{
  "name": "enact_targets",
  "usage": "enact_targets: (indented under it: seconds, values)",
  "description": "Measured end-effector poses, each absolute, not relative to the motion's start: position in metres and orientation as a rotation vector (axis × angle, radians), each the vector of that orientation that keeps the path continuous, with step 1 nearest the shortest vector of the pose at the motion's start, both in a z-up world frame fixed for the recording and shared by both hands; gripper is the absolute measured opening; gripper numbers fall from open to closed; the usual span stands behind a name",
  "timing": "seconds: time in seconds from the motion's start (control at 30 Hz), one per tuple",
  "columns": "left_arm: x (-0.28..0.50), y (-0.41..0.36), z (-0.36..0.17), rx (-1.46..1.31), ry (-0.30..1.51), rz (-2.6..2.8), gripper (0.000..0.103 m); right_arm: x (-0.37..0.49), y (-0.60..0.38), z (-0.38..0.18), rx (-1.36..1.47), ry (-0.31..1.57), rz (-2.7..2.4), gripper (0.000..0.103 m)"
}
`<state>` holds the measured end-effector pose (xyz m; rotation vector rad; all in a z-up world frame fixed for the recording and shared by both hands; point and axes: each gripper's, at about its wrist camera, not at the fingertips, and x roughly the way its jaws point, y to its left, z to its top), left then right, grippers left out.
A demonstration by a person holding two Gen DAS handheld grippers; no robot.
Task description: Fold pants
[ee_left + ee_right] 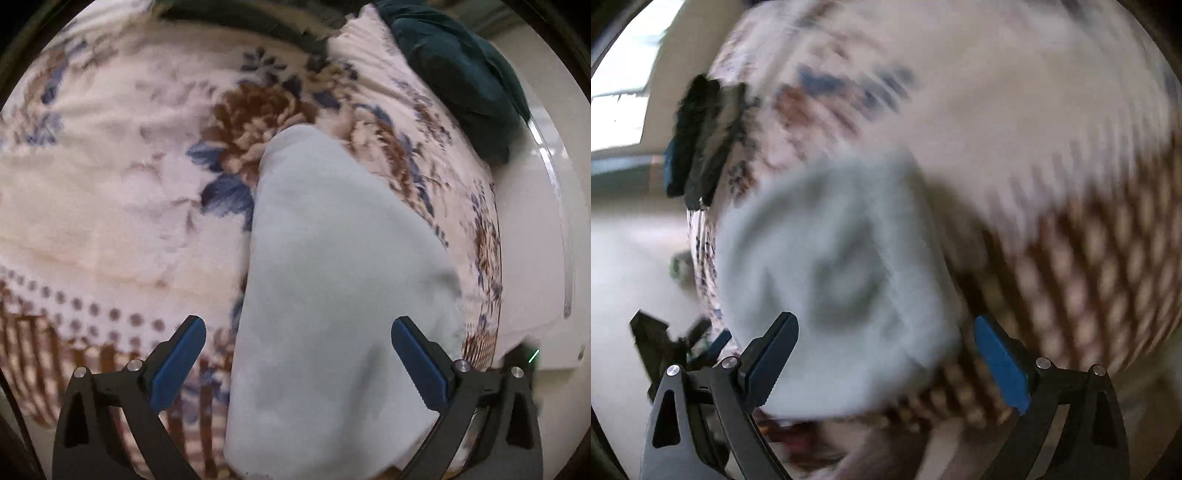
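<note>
The pale blue-grey pants [332, 288] lie in a long folded strip on a floral blanket [122, 192], running away from me in the left wrist view. My left gripper [298, 328] is open above the near end of the strip and holds nothing. In the right wrist view, which is heavily blurred, the pants [831, 280] appear as a rumpled pale mound on the blanket [1015, 122]. My right gripper [884, 325] is open over the mound's near edge and holds nothing. The other gripper [698, 140] shows as a dark blurred shape at upper left.
A dark green cloth [465, 74] lies at the far right corner of the bed. The bed's right edge [495, 236] drops to a pale floor [532, 229]. In the right wrist view the floor [635, 266] lies left of the bed.
</note>
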<state>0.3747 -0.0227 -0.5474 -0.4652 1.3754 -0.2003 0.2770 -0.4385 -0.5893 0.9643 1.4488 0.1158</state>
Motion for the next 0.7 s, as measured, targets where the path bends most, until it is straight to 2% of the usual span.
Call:
enact_targets:
  seconds: [0.07,0.23,0.43,0.63,0.67,0.7]
  values:
    - [0.38,-0.021,-0.569,-0.537,1.422,-0.244,0.103,0.256,-0.434,-0.631,1.171,1.449,0.164,0.098]
    - [0.381,-0.012,-0.597,-0.728,1.452,-0.337,0.103,0.249,-0.408,-0.688,1.393,1.37,0.317,0.098]
    - [0.377,0.002,-0.608,-0.872,1.46,-0.396,0.103,0.26,-0.383,-0.7,1.536,1.246,0.499,0.099]
    - [0.375,0.001,-0.619,-0.952,1.44,-0.478,0.103,0.265,-0.378,-0.722,1.606,1.193,0.463,0.098]
    - [0.374,0.001,-0.615,-0.937,1.417,-0.48,0.103,0.266,-0.376,-0.719,1.597,1.189,0.469,0.097]
    - [0.372,0.0,-0.61,-0.921,1.394,-0.487,0.102,0.266,-0.374,-0.716,1.578,1.19,0.472,0.088]
